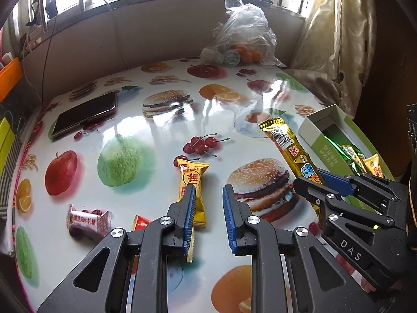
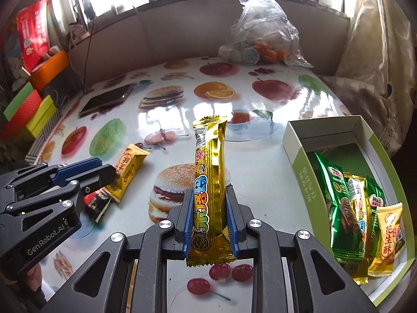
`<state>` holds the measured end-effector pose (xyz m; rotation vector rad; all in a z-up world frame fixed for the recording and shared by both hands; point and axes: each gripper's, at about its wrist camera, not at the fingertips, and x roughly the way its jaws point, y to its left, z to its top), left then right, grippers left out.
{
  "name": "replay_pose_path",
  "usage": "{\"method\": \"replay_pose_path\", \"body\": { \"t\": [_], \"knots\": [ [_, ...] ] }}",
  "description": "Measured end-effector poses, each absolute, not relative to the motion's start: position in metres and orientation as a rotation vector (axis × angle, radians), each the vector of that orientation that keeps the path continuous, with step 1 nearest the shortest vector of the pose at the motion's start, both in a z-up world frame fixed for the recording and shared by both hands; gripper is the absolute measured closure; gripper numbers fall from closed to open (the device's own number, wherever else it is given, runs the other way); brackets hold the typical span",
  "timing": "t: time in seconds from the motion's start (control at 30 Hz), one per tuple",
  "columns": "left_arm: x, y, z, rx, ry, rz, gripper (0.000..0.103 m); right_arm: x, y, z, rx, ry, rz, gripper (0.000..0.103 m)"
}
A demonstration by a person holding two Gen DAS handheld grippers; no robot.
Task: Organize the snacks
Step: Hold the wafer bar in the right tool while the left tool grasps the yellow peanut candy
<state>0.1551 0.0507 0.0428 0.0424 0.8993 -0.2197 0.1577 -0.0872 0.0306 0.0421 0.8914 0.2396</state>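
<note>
My right gripper [image 2: 209, 200] is shut on a long gold snack bar [image 2: 209, 167] and holds it over the table, left of the green-and-white box [image 2: 305, 172]. The box holds green and yellow snack packets [image 2: 346, 208]. In the left wrist view the gold bar [image 1: 292, 148] and the right gripper [image 1: 310, 180] sit beside the box [image 1: 320, 140]. My left gripper [image 1: 208, 195] is open, just above a small yellow snack packet [image 1: 191, 180] on the table. A pink-and-white candy [image 1: 87, 220] and a red wrapper [image 1: 142, 221] lie to its left.
A phone [image 1: 84, 113] lies at the table's far left. A clear plastic bag with oranges [image 1: 245, 41] stands at the back. Coloured boxes [image 2: 28, 112] sit off the left edge. A curtain [image 1: 325, 39] hangs at the right.
</note>
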Motion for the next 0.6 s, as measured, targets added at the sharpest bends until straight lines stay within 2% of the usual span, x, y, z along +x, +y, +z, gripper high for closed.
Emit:
{"method": "replay_pose_path", "body": {
  "t": [0.6],
  "knots": [
    [0.113,0.031,0.076,0.015,0.816,-0.253,0.080,0.117,-0.107,0.062,0.052,0.815,0.232,0.081]
  ]
}}
